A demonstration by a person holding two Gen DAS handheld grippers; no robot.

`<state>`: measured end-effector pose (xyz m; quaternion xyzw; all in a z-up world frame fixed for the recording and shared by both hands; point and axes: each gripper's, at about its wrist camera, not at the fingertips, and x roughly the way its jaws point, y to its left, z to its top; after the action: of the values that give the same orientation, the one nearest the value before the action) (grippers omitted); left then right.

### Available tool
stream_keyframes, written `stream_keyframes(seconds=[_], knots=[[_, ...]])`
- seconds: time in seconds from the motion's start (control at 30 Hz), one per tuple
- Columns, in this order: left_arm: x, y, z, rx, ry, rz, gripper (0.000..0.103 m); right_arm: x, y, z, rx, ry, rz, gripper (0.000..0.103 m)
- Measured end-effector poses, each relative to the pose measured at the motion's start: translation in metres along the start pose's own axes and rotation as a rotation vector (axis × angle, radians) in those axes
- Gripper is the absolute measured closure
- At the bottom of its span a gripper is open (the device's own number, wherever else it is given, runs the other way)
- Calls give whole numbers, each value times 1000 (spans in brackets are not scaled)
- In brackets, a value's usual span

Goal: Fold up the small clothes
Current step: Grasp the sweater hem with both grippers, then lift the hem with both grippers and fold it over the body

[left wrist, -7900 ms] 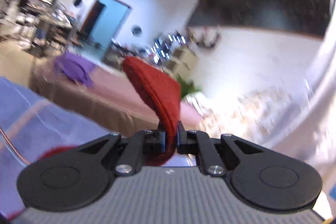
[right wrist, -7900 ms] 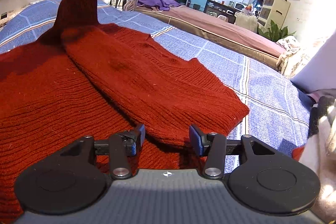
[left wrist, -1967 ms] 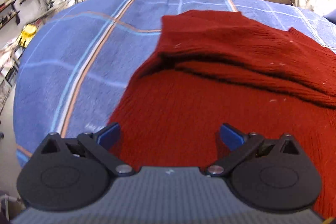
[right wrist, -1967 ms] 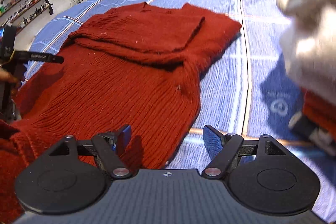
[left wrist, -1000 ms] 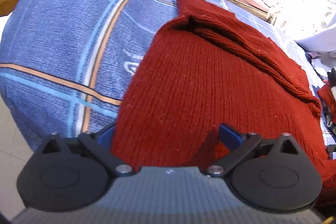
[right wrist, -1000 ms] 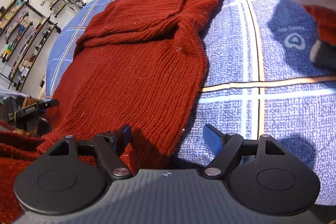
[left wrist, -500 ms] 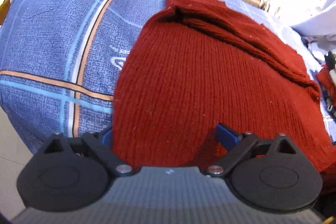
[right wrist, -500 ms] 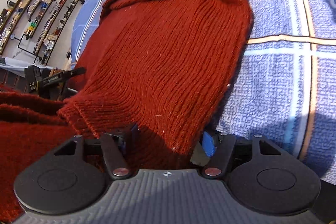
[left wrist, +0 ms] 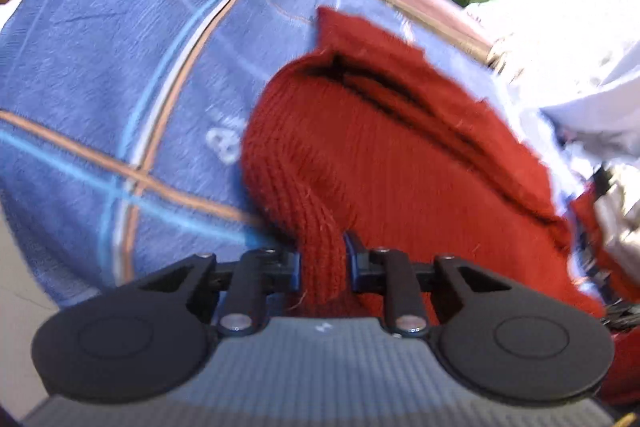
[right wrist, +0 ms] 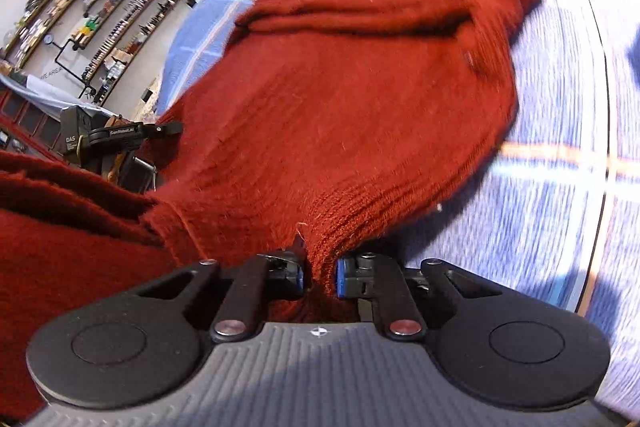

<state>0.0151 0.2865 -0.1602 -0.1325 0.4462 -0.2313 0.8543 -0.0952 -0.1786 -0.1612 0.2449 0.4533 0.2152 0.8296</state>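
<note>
Both grippers have a bite on the red knit sweater here. The left gripper has its fingers closed down tight on a bunched-up strip of the hem at the sweater's near left corner, and the knit is pulled up into a ridge running away from the pinch. The right gripper is doing the same at the near right corner, fingers squeezed onto a gathered wad of ribbed edge.

The sweater itself lies spread on a blue plaid bed cover, with its sleeves already folded in across the upper body, so there's a layered band at the far end. In the right wrist view you can see the other gripper off to the left at the sweater's edge. More red knit fabric fills the lower left of that view. Both frames are pretty blurry.
</note>
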Motion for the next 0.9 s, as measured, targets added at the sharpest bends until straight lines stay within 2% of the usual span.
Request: stream_keyframes(seconds=[0.23, 0.37, 0.5, 0.73, 0.9], knots=[[0, -29, 48, -7, -162, -56, 83, -7, -8, 35, 21, -194, 15, 80], [24, -49, 83, 31, -171, -52, 83, -3, -7, 59, 11, -278, -7, 80], [52, -67, 111, 44, -170, -81, 83, 0, -9, 76, 2, -338, -43, 81], [100, -80, 167, -21, -213, -73, 83, 8, -15, 100, 46, -427, -163, 81], [138, -88, 216, -41, -244, 6, 83, 7, -37, 124, 150, -495, -291, 82]])
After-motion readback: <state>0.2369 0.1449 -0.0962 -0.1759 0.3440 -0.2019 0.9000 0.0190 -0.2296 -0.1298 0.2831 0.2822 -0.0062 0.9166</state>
